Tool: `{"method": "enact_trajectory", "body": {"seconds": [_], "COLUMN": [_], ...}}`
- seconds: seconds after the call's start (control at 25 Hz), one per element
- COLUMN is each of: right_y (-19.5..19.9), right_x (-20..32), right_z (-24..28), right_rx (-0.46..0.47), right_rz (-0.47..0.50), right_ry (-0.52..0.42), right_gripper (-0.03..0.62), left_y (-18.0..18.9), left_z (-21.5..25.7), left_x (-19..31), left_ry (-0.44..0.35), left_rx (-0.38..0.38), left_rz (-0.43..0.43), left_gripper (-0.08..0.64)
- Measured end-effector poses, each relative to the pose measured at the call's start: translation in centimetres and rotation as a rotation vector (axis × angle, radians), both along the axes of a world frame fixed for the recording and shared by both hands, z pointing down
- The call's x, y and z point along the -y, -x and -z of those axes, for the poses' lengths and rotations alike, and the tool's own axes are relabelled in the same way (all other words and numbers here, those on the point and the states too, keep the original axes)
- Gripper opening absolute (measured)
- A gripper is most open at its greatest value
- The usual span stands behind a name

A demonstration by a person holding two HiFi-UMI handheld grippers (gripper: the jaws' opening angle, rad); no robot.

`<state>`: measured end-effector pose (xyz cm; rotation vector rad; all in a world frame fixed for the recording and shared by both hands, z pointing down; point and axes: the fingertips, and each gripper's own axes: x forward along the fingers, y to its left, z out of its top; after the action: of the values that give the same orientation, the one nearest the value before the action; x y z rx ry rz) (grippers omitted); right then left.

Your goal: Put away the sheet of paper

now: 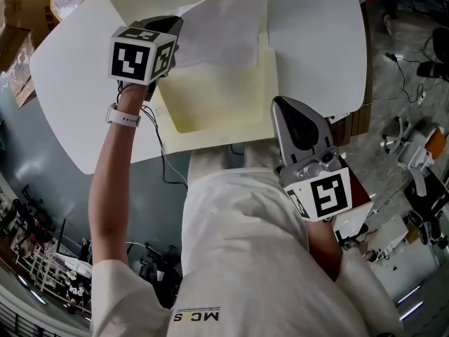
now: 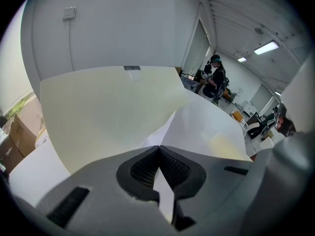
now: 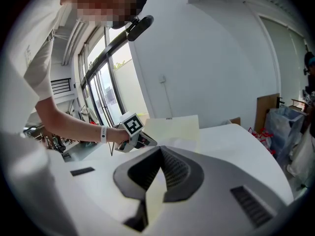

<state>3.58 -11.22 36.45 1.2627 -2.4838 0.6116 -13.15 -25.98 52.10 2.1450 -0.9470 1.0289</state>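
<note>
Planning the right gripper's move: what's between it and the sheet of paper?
In the head view, the open cream folder on the white table lies between the right gripper and the sheet of paper.

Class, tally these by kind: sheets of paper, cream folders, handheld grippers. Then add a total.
sheet of paper: 1
cream folder: 1
grippers: 2, the left gripper and the right gripper
Total: 4

L gripper [image 1: 175,27] arm outstretched, jaws closed; R gripper [image 1: 278,105] near torso, jaws together.
</note>
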Motion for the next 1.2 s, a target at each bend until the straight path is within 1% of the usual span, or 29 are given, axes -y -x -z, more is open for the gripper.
{"method": "enact_trajectory", "body": {"seconds": [0.16,0.28,0.4,0.56,0.72,0.8,0.96,1.2], "right_y": [0.3,0.4,0.4,0.1,0.5,0.5,0.1,0.2], "right_x": [-0.2,-0.4,-0.6,-1.2,-1.3,-1.5,-2.2,-3.2], "right_z": [-0.5,-0.7,-0.7,-0.6,-0.6,-0.6,-0.6,-0.4], "right_rx": [0.001,0.002,0.004,0.010,0.014,0.016,0.020,0.024], "right_rz": [0.005,0.004,0.002,0.002,0.002,0.004,0.007,0.011], "right_ry": [0.008,0.010,0.011,0.009,0.009,0.010,0.011,0.007], "right_gripper": [0.014,0.014,0.014,0.014,0.014,0.014,0.014,0.014], "left_y": [-0.3,-0.9,-1.1,-2.2,-2.2,-2.5,-3.5,-4.4], "left_z": [-1.1,-1.9,-2.3,-2.7,-3.6,-3.8,-4.2,-5.2], "left_x": [-1.5,-2.9,-4.2,-5.9,-7.0,-7.6,-9.5,-12.6], "left_ry": [0.070,0.131,0.175,0.210,0.238,0.244,0.247,0.281], "left_rx": [-0.020,-0.055,-0.082,-0.121,-0.129,-0.120,-0.081,-0.072], "left_rz": [0.011,0.045,0.093,0.142,0.179,0.175,0.131,0.108], "left_gripper": [0.025,0.025,0.025,0.025,0.025,0.025,0.025,0.025]}}
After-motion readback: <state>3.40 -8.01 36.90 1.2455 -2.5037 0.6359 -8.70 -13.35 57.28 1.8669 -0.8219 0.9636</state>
